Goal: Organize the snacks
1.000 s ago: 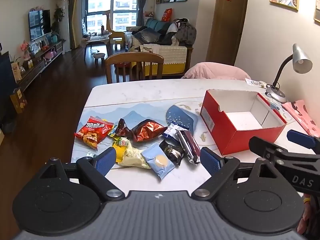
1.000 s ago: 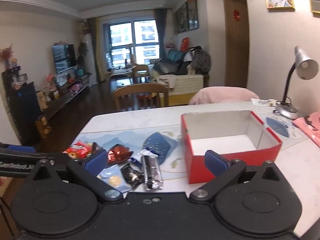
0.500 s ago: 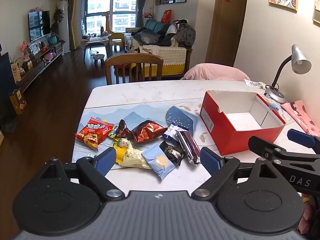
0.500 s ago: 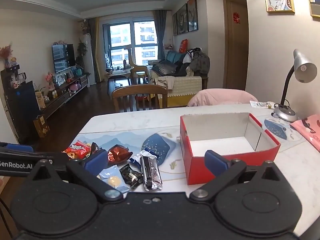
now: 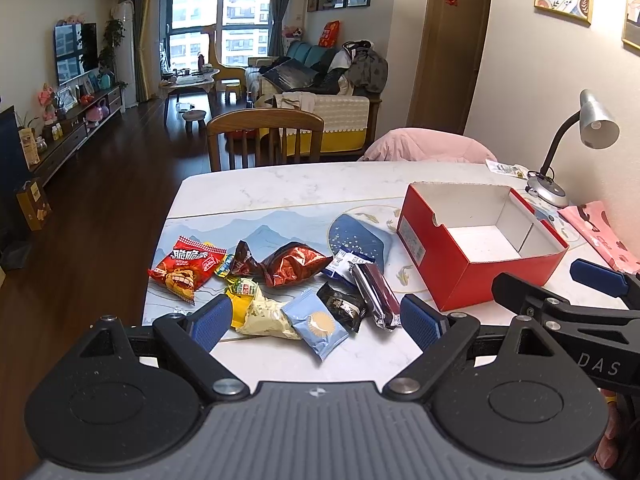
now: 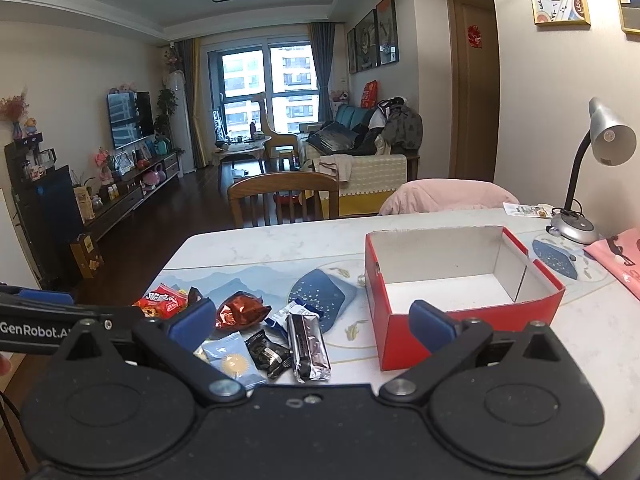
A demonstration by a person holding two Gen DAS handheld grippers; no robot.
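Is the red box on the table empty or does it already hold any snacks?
Empty. The red box shows only its bare white floor and inner walls in both views; the snack packets all lie on the table beside it.

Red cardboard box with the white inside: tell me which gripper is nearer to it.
Right. The right gripper hovers at the red cardboard box, one fingertip before its front wall. The left gripper hangs over the snack packets, beside it.

Dark wood floor (image 5: 100, 184), window (image 5: 216, 12) at twelve o'clock, sofa (image 5: 320, 76) beneath, television (image 5: 76, 52) at ten o'clock.
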